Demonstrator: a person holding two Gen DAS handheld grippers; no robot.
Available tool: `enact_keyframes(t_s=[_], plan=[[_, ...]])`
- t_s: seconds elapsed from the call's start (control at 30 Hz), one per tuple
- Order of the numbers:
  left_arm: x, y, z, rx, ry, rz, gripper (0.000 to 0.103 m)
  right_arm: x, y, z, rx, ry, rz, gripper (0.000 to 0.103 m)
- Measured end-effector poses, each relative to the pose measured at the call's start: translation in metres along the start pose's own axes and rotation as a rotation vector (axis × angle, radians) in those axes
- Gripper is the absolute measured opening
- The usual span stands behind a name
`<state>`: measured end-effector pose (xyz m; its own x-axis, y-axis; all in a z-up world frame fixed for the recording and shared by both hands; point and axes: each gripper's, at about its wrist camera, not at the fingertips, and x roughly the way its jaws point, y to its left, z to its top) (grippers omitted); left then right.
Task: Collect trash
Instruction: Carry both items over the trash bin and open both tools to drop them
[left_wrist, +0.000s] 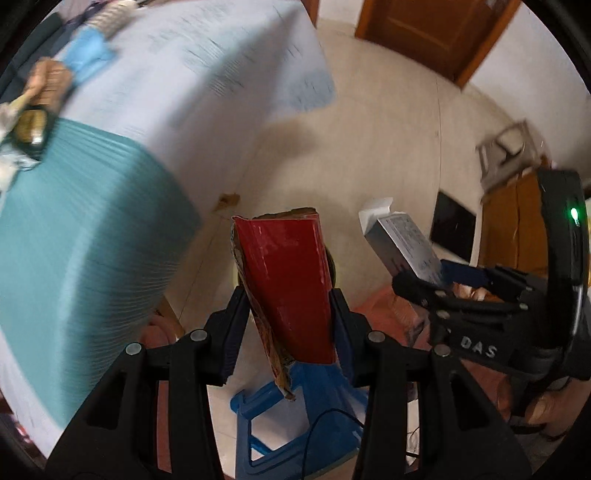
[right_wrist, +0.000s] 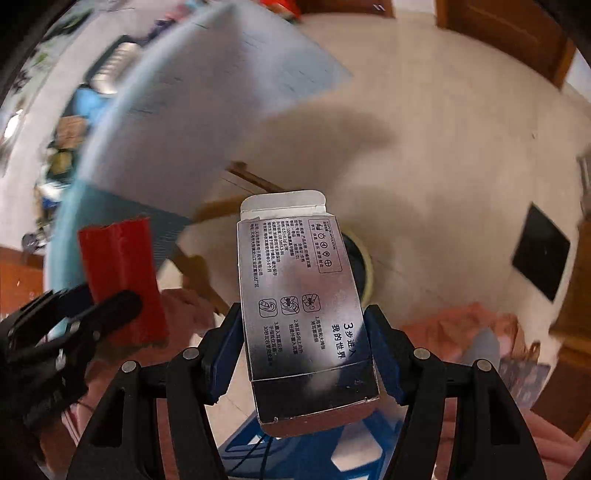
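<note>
My left gripper (left_wrist: 290, 317) is shut on a torn red cardboard piece (left_wrist: 286, 284), held upright above the floor. My right gripper (right_wrist: 301, 350) is shut on a silver printed carton box (right_wrist: 303, 306) with its top flap open. In the left wrist view the right gripper (left_wrist: 436, 284) shows at the right with the silver box (left_wrist: 402, 243). In the right wrist view the left gripper (right_wrist: 88, 314) shows at the left with the red piece (right_wrist: 123, 280). A round bin rim (right_wrist: 364, 266) shows on the floor behind the silver box, mostly hidden.
A table with a white and teal cloth (left_wrist: 110, 184) fills the left. A blue plastic stool (left_wrist: 295, 417) stands below the grippers. A black panel (right_wrist: 541, 253) leans at the right. Wooden doors (left_wrist: 436, 33) stand at the back. Pink fabric (right_wrist: 461, 325) lies low right.
</note>
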<state>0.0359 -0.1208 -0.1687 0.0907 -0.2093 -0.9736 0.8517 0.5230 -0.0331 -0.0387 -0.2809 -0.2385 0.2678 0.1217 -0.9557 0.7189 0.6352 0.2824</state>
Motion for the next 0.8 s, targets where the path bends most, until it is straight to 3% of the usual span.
enact_keyframes(t_s=[0.23, 0.6, 0.7, 0.8], plan=[[0.081, -0.013, 0.008, 0.029, 0.083, -0.008, 0.040, 0.057, -0.023, 0.012, 0.036, 0.109, -0.052, 0.065], [0.148, 0.012, 0.020, -0.018, 0.169, 0.025, 0.047, 0.117, -0.054, 0.032, 0.150, 0.194, 0.081, 0.067], [0.155, 0.020, 0.021, -0.050, 0.182, 0.035, 0.055, 0.126, -0.064, 0.033, 0.186, 0.206, 0.114, 0.070], [0.156, 0.029, 0.022, -0.070, 0.181, 0.049, 0.078, 0.132, -0.070, 0.034, 0.233, 0.208, 0.138, 0.073]])
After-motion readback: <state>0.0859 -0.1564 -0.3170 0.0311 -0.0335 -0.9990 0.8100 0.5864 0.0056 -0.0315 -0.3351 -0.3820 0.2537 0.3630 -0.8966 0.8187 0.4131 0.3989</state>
